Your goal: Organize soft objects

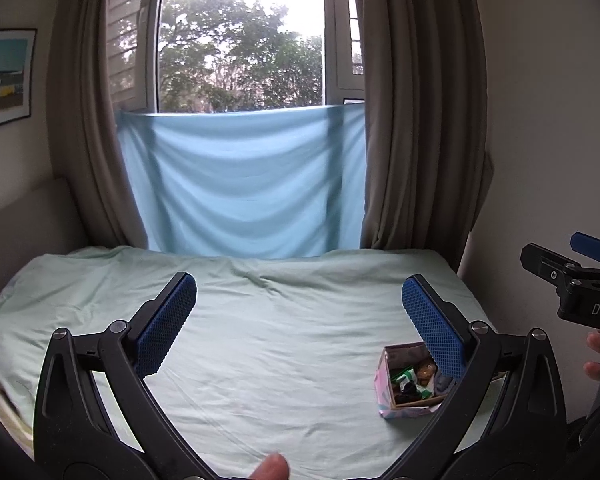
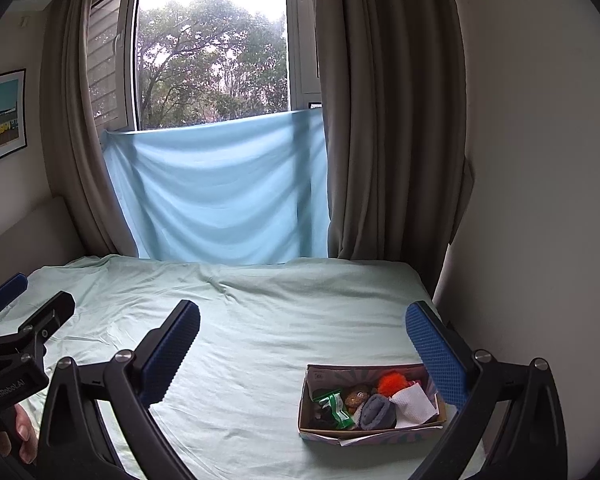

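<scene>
Left gripper (image 2: 4, 304) body reads "GenRoboLAI"; right gripper (image 1: 572, 256) "DAS".

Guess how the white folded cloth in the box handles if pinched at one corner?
The white cloth looks thin and creased, so probably floppy and unfolding when lifted. Likely very light. It rests loosely atop the items in the box, so it may drag neighbours slightly.

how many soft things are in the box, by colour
In the box, as far as the right wrist view shows:
orange: 1
white: 1
grey-blue: 1
brown: 1
green and white: 1
black: 1
Total: 6, though anything buried underneath cannot be seen.
</scene>
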`<act>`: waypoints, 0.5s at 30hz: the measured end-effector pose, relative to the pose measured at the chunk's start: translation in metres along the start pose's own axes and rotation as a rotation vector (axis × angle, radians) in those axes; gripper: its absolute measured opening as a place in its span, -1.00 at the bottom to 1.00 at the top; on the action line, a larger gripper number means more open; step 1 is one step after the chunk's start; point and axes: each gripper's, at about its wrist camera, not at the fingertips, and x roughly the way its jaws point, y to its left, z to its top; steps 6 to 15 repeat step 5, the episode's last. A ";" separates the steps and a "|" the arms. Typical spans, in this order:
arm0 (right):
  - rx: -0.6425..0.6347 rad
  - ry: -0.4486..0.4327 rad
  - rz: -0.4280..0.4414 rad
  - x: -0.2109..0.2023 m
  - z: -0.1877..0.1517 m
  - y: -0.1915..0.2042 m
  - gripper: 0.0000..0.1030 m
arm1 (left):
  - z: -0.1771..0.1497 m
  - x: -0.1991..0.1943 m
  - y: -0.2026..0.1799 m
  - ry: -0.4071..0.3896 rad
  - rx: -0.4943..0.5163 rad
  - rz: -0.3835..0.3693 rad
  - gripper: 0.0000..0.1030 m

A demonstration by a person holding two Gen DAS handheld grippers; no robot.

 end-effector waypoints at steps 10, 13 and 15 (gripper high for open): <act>0.000 0.001 0.000 0.000 0.000 0.000 0.99 | -0.001 -0.001 0.000 -0.020 0.005 -0.002 0.99; 0.000 0.001 0.000 0.000 0.000 0.000 0.99 | -0.001 -0.001 0.000 -0.020 0.005 -0.002 0.99; 0.000 0.001 0.000 0.000 0.000 0.000 0.99 | -0.001 -0.001 0.000 -0.020 0.005 -0.002 0.99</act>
